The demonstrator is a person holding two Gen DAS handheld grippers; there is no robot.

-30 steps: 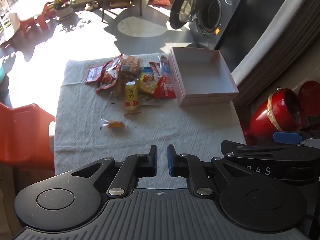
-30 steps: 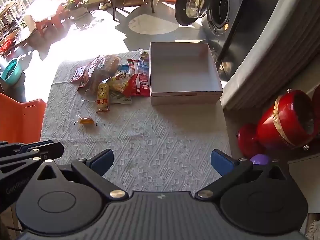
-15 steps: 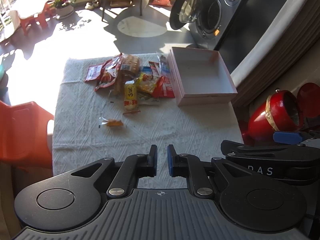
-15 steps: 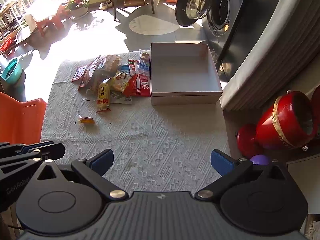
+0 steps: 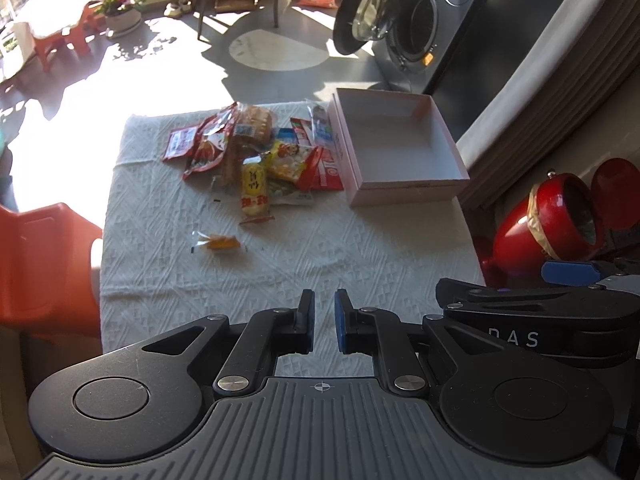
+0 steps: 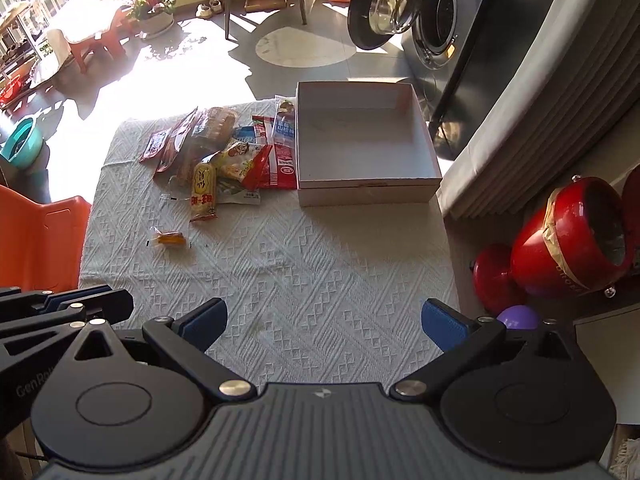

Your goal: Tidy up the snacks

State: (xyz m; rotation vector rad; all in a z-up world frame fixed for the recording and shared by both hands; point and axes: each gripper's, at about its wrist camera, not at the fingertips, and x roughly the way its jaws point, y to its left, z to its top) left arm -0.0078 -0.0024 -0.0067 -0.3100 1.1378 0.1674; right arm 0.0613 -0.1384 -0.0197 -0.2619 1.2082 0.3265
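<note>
snack pile (image 5: 256,160) lies well beyond both grippers' fingers (image 6: 204,320).

A heap of crinkly plastic snack packets (image 6: 224,152) lies on the white textured tablecloth, its right edge touching the left wall of a shallow, open, pale pink cardboard box (image 6: 362,194), whose white inside shows bare. From the heap's six o'clock edge pokes a long yellow packet with red lettering (image 6: 204,190). At seven o'clock from that, apart from the rest, lies a small orange sweet in a clear wrapper (image 6: 170,239). Red sachets (image 5: 204,144) sit at the heap's ten o'clock.
</note>
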